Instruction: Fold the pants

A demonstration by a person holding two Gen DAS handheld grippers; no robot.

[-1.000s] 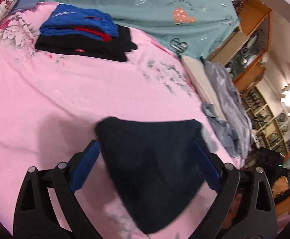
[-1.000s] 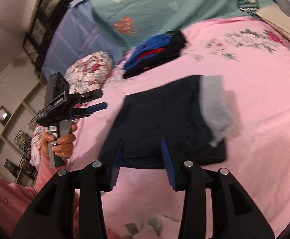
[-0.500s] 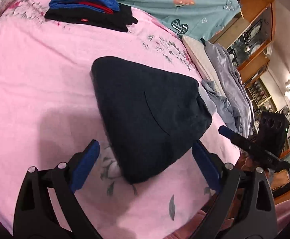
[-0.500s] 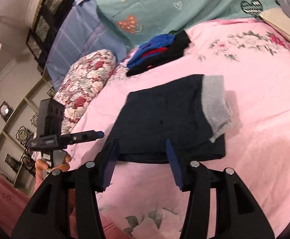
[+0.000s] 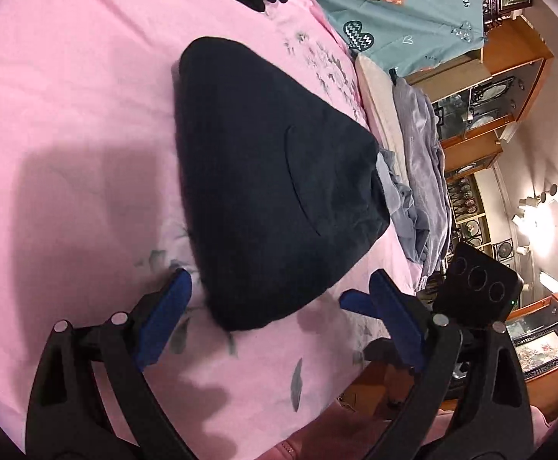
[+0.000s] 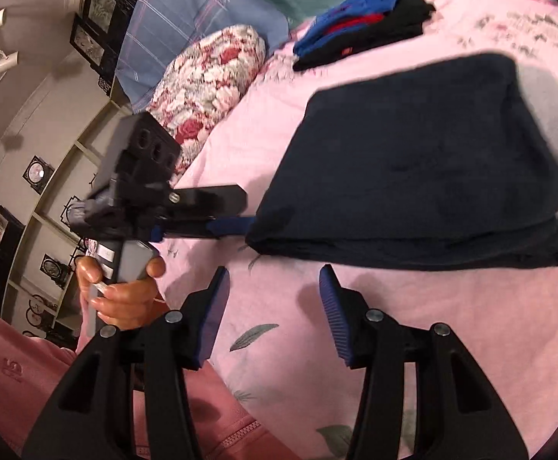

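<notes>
The folded dark navy pants [image 5: 271, 176] lie on the pink bedsheet [image 5: 68, 122], with a grey waistband lining [image 6: 547, 115] showing at their far right end. My left gripper [image 5: 279, 291] is open, and the pants' near left corner sits between its blue fingers. In the right wrist view the left gripper [image 6: 246, 212] appears side-on at that corner, held by a hand [image 6: 122, 291]. My right gripper [image 6: 274, 280] is open and holds nothing, just short of the pants' [image 6: 413, 165] near folded edge.
A stack of folded blue, red and black clothes [image 6: 359, 27] lies at the far side of the bed. A floral pillow [image 6: 206, 80] is at the left. Loose grey garments [image 5: 420, 161] hang at the bed's right edge, near a wooden cabinet [image 5: 509, 76].
The left gripper has come down and in, so the pants' near corner now lies between its fingers. The right gripper has closed in on the near edge. Both stay open.
</notes>
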